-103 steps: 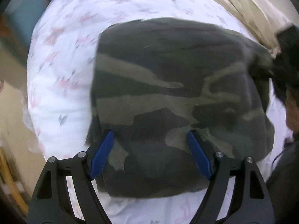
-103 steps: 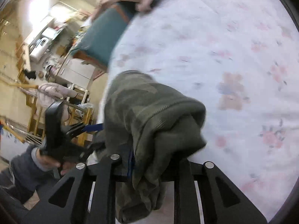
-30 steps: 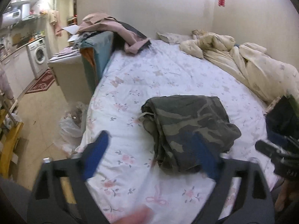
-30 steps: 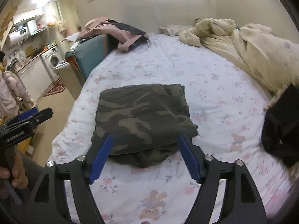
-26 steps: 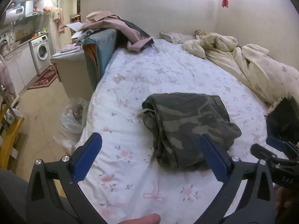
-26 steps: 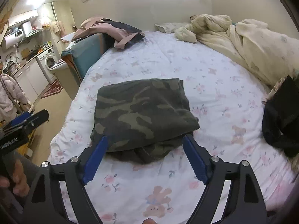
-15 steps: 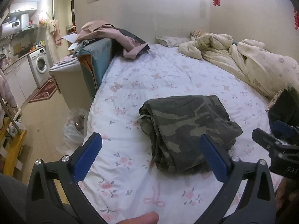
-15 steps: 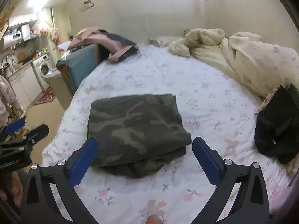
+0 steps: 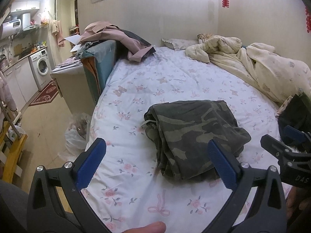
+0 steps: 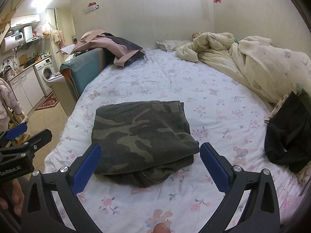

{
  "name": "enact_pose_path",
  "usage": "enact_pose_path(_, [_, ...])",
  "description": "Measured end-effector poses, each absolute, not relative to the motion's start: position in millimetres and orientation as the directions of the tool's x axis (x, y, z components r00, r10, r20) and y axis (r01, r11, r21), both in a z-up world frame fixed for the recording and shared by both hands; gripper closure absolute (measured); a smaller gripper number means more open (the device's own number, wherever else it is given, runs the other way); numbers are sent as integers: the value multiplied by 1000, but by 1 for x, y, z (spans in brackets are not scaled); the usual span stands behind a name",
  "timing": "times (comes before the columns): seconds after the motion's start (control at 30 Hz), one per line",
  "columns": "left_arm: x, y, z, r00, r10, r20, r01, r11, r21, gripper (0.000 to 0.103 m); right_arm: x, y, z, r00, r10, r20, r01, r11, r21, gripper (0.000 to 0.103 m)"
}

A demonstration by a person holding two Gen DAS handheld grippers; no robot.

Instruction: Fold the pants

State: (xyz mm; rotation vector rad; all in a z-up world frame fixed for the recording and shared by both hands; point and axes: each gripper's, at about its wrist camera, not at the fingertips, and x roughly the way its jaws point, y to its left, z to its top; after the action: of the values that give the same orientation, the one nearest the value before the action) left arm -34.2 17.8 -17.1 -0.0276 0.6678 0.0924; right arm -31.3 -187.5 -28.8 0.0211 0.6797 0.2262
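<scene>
Pants: the camouflage-patterned green fabric pants (image 10: 143,136) lie folded into a thick, roughly square bundle on the bed, near its front-left edge; nothing is gripping them.
Bundle edges: layered folds show along the near side, and in the left wrist view a pale drawstring (image 9: 146,123) pokes out at the left end; how many layers sit underneath is hidden.
Left gripper: the black left gripper with blue pads (image 9: 156,163) hangs over the bed's near edge, jaws spread wide, empty.
Right gripper: the black right gripper with blue pads (image 10: 150,165) sits just short of the bundle; its jaws have just been opening and now stand at full spread, nothing pinched between them.
Bed: the white floral-print bed sheet (image 10: 175,85) covers the mattress; the near edge is cut off by the gripper frames.
Quilt: a cream crumpled quilt (image 10: 258,66) is heaped along the right side, running out of frame.
Dark garment: a black cloth heap (image 10: 289,134) lies at the right edge, partly cut off, its type hard to make out.
Fingertips: a bare fingertip (image 9: 145,228) peeks in at the bottom of the left wrist view, mostly cropped.
Background: a white front-loading washing machine (image 9: 39,68) stands far left, small and warped by the lens.
</scene>
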Motion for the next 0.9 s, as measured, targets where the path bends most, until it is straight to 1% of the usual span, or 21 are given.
enact_pose_path(0.9, [-33, 20, -18, 772, 71, -632, -97, 995, -7, 0, -30, -188, -30, 752, 214, -624, -202, 975, 92, 0])
